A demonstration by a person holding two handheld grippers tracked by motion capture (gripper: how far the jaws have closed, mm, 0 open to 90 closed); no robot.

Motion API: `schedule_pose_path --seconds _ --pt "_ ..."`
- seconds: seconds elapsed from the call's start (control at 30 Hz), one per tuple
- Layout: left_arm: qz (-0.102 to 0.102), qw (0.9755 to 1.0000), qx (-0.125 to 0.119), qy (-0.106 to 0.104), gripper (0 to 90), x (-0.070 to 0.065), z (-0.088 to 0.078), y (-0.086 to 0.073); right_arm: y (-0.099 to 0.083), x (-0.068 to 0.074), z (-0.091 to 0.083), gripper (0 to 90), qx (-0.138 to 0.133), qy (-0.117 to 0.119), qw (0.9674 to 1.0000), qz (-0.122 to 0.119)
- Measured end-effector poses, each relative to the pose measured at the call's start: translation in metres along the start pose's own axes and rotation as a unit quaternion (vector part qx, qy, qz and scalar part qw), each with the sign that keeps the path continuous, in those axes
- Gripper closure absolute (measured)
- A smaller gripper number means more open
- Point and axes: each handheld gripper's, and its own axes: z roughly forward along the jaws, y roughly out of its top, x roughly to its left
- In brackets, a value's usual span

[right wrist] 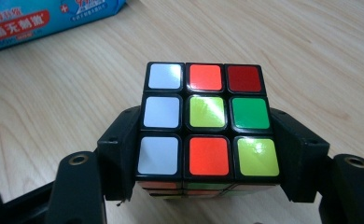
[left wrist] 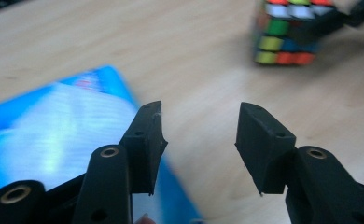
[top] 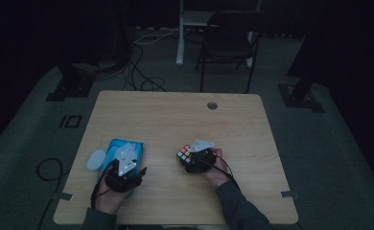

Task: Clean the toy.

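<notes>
At the left of the high view the blue tissue pack (top: 122, 152) lies on the worktop (top: 175, 120), its long axis running from about 6 to 12 o'clock, with a small pale thing (top: 96, 159) just beside it at 9 o'clock. The left gripper (top: 125, 168) hangs over the pack's near end. In the left gripper view its jaws stand well apart with nothing between them; the pack sits under the left jaw, and the cube (left wrist: 287, 32) lies far off at about 1 o'clock.

Right of it, the right gripper (top: 194, 155) has the cube (top: 185, 155) clamped. In the right gripper view both jaws press the cube's side faces, with the top face of white, orange, red, green and yellow squares showing. The cube seems just clear of the wood, though I cannot be sure.

From the left jaws the cube lies toward 3 o'clock across the worktop, so any two-handed turn likely needs the left hand to cross that gap.
</notes>
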Motion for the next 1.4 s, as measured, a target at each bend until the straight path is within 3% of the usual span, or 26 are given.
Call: schedule_pose_path --seconds 0.17,0.33,0.5,0.6,0.7,0.77,0.87,0.97,1.1,1.2,1.33,1.4 --pt "-0.020 0.9989 0.022 0.036 50.0 0.025 0.004 -0.001 -0.009 -0.002 -0.006 33.8 0.000 -0.002 1.0000 0.004" --pt "-0.028 0.9967 0.058 0.048 56.0 0.037 0.013 -0.007 -0.015 -0.005 -0.011 33.8 -0.002 -0.004 0.9999 0.012" --pt "-0.041 0.9976 0.050 0.024 69.4 0.042 0.011 -0.009 -0.021 -0.008 -0.016 33.8 -0.005 -0.007 0.9997 0.021" --pt "-0.051 0.9975 0.045 0.017 71.0 0.045 0.010 -0.009 -0.024 -0.009 -0.018 33.8 -0.005 -0.009 0.9996 0.026" --pt "-0.064 0.9969 0.042 0.020 79.5 0.051 0.007 -0.008 -0.027 -0.010 -0.020 33.8 -0.008 -0.010 0.9995 0.030" --pt "-0.057 0.9965 0.051 0.035 85.3 0.052 0.008 -0.007 -0.028 -0.011 -0.021 33.8 -0.010 -0.012 0.9993 0.033" --pt "-0.045 0.9967 0.060 0.032 89.8 0.051 0.011 -0.004 -0.029 -0.012 -0.022 33.8 -0.013 -0.012 0.9992 0.036" --pt "-0.042 0.9977 0.049 0.022 90.0 0.048 0.010 0.000 -0.030 -0.012 -0.024 33.8 -0.015 -0.013 0.9990 0.040" --pt "-0.033 0.9992 0.016 -0.014 90.0 0.037 0.004 0.011 -0.031 -0.012 -0.025 33.8 -0.017 -0.015 0.9989 0.040" --pt "-0.019 0.9987 -0.005 -0.048 90.0 0.026 0.002 0.022 -0.031 -0.013 -0.025 33.8 -0.019 -0.015 0.9989 0.041" --pt "-0.004 0.9984 -0.004 -0.056 90.0 0.018 0.004 0.028 -0.032 -0.012 -0.025 33.8 -0.020 -0.014 0.9988 0.043" --pt "-0.010 0.9983 -0.006 -0.057 79.8 0.019 0.005 0.027 -0.032 -0.012 -0.025 33.8 -0.019 -0.015 0.9988 0.043"
